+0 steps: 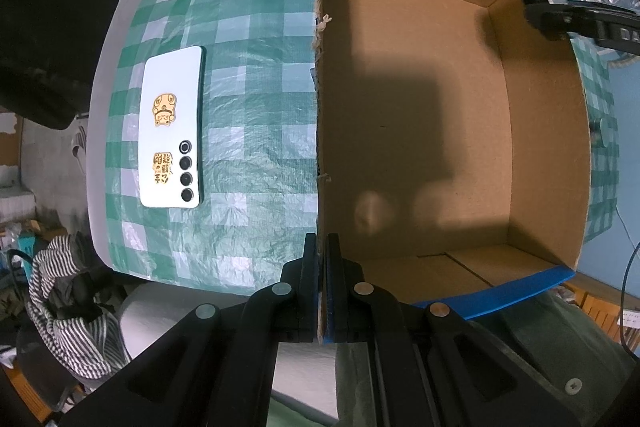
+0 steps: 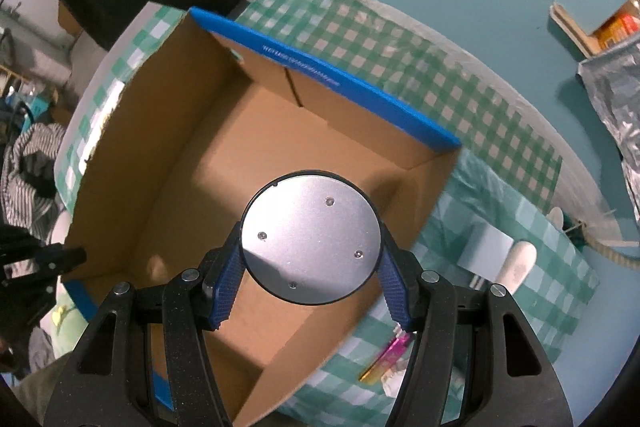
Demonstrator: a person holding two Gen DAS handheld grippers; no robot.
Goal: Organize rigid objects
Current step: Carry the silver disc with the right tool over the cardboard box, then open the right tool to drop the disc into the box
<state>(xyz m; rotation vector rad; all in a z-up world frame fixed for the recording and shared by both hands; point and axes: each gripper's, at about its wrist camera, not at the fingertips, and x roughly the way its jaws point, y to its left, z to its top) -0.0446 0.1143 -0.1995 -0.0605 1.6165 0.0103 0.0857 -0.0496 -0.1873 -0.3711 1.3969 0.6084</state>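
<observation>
Left gripper (image 1: 322,291): black two-finger tool, pointing straight down, jaws pinched tight on the raw edge of the brown cardboard box wall (image 1: 319,147), one finger on each face of it.

Right gripper (image 2: 310,291): black frame, blue ribbed pads (image 2: 226,287), pointing steeply down, jaws half spread and clamped on opposite sides of a flat round silver-faced disc with black rim (image 2: 311,239).

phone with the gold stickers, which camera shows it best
The left wrist view: the phone lies face down in full on the checked cloth, beside the cardboard box. The right wrist view does not show it; the box blocks that side.
</observation>
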